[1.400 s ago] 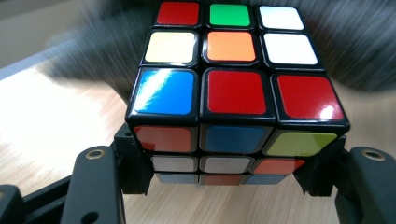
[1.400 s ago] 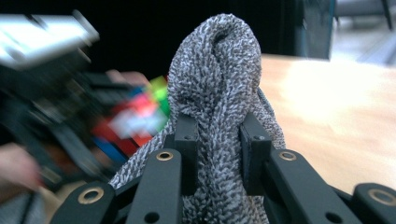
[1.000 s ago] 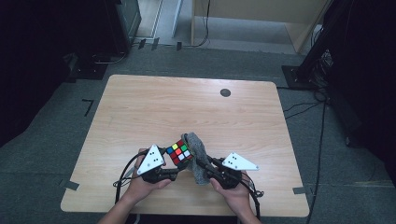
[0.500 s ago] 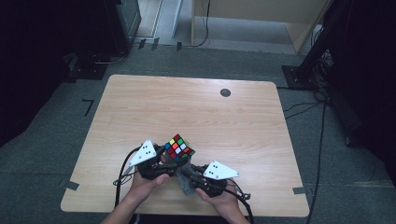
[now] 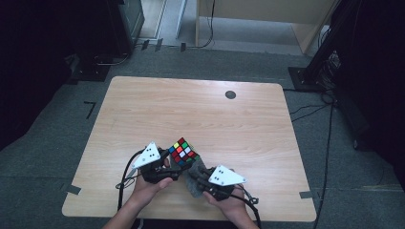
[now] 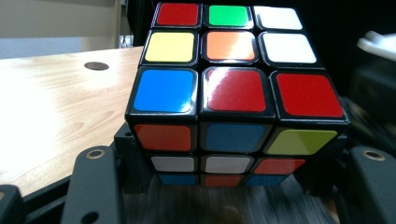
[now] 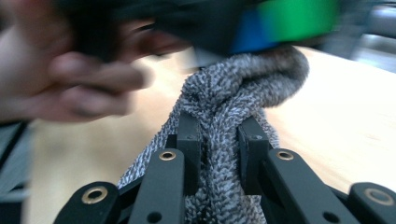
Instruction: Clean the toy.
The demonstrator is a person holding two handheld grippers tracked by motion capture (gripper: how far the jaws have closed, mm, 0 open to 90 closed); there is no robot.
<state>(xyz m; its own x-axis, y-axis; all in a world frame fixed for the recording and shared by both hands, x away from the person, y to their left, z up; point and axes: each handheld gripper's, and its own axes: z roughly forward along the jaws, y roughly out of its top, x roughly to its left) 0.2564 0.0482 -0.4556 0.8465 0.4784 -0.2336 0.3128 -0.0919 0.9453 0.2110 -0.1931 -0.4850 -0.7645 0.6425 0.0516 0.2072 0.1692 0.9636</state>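
Left gripper view: the left gripper [image 6: 229, 186] was closed on the puzzle cube [image 6: 233, 93], jaws clamped against its lower layers, one each side. The cube's top face was seen with red, green and white along the far row, a blue square at the near left corner.

From the high view, the cube [image 5: 183, 151] was held just above the table [image 5: 200, 109], near its front edge and well apart from the dark round hole [image 5: 230, 94] at the far side.

The right gripper [image 7: 217, 140] was shut on a grey knitted cloth [image 7: 224, 107], pinched between both pads. The cloth was pressed against the cube's underside, just right of it in the high view [image 5: 195, 177].
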